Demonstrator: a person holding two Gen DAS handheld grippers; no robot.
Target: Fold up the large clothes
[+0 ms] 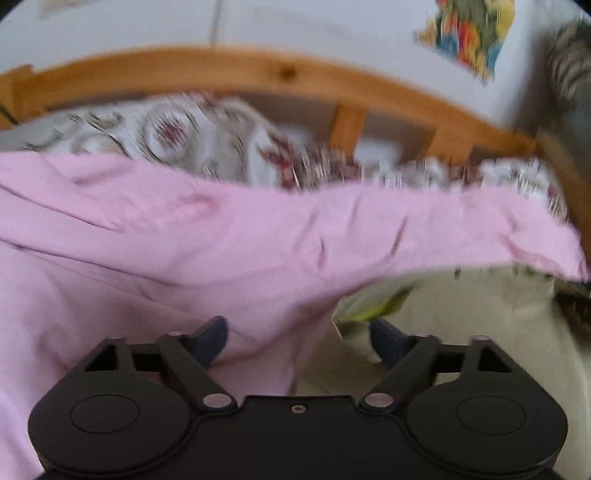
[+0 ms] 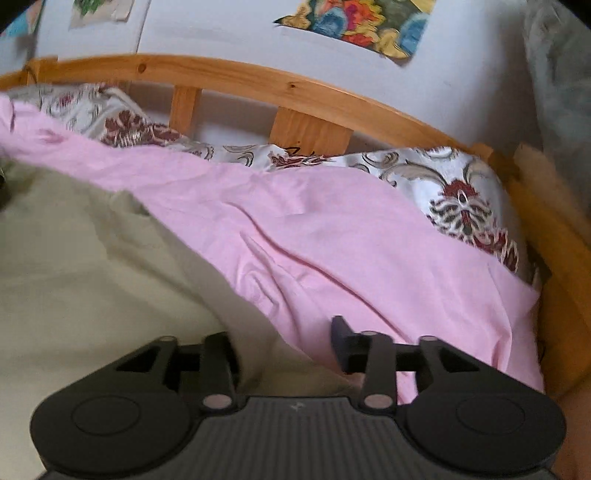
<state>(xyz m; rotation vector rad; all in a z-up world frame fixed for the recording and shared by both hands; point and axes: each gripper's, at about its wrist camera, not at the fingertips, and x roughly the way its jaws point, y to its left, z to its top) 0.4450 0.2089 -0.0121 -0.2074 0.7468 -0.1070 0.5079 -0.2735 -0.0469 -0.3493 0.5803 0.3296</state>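
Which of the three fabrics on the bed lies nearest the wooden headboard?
The white fabric with dark red ornaments. It lies against the headboard, beyond the plain pink cloth; the pale green sheet is nearest the camera.

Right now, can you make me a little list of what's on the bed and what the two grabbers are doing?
garment: pink cloth, wrinkled, spread across the bed
under it: pale green sheet
behind it: flowery pillows
bed frame: wooden headboard
wall: colourful picture
left gripper: open, over the pink cloth's edge
right gripper: open, where pink meets green
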